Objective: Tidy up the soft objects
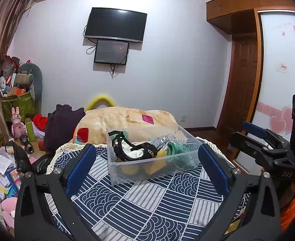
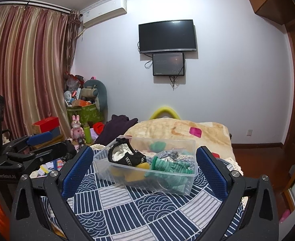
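Observation:
A clear plastic bin point(image 1: 184, 138) stands on a round table with a navy patterned cloth point(image 1: 143, 204). The bin point(image 2: 191, 182) holds a black and white cloth piece point(image 1: 134, 150) point(image 2: 127, 156), a green soft item point(image 1: 176, 149) point(image 2: 170, 165), yellow items point(image 1: 159, 161) point(image 2: 134, 172) and a silvery grey piece point(image 1: 160, 140). My left gripper point(image 1: 145, 164) is open and empty, its fingers either side of the bin, in front of it. My right gripper point(image 2: 145, 168) is open and empty, in front of the bin. Each gripper shows at the edge of the other's view: the right point(image 1: 267, 146), the left point(image 2: 27, 150).
A beige blanket point(image 1: 127, 122) point(image 2: 179, 132) and a dark purple garment point(image 1: 61, 122) point(image 2: 115, 126) lie behind the table. Toys, boxes and papers point(image 1: 4, 170) clutter the floor at left. A wardrobe and door point(image 1: 241, 80) stand at right.

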{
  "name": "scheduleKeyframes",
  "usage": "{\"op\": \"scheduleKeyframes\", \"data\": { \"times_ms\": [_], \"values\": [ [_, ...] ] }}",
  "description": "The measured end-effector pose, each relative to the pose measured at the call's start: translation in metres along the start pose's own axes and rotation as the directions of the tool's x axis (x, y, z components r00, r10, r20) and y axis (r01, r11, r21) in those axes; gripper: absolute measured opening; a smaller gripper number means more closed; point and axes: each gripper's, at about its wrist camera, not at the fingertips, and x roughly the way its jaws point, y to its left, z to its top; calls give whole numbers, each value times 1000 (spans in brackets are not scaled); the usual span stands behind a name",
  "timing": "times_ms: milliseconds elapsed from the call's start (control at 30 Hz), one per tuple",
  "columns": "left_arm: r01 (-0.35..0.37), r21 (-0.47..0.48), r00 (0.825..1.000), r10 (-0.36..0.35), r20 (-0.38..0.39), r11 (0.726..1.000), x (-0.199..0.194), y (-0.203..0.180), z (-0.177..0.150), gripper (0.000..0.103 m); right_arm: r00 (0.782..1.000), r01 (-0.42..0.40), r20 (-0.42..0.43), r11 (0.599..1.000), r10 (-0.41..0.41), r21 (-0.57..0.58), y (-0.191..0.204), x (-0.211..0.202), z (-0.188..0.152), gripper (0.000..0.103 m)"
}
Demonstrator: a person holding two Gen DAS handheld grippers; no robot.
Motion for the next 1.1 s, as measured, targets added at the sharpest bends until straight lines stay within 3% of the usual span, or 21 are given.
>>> {"op": "scheduleKeyframes", "data": {
  "times_ms": [1100],
  "values": [
    [14,8,1000,-14,2,1000,-1,-4,-1,103,1000,-12,-3,1000,12,18,-2,3,-2,103]
  ]
}}
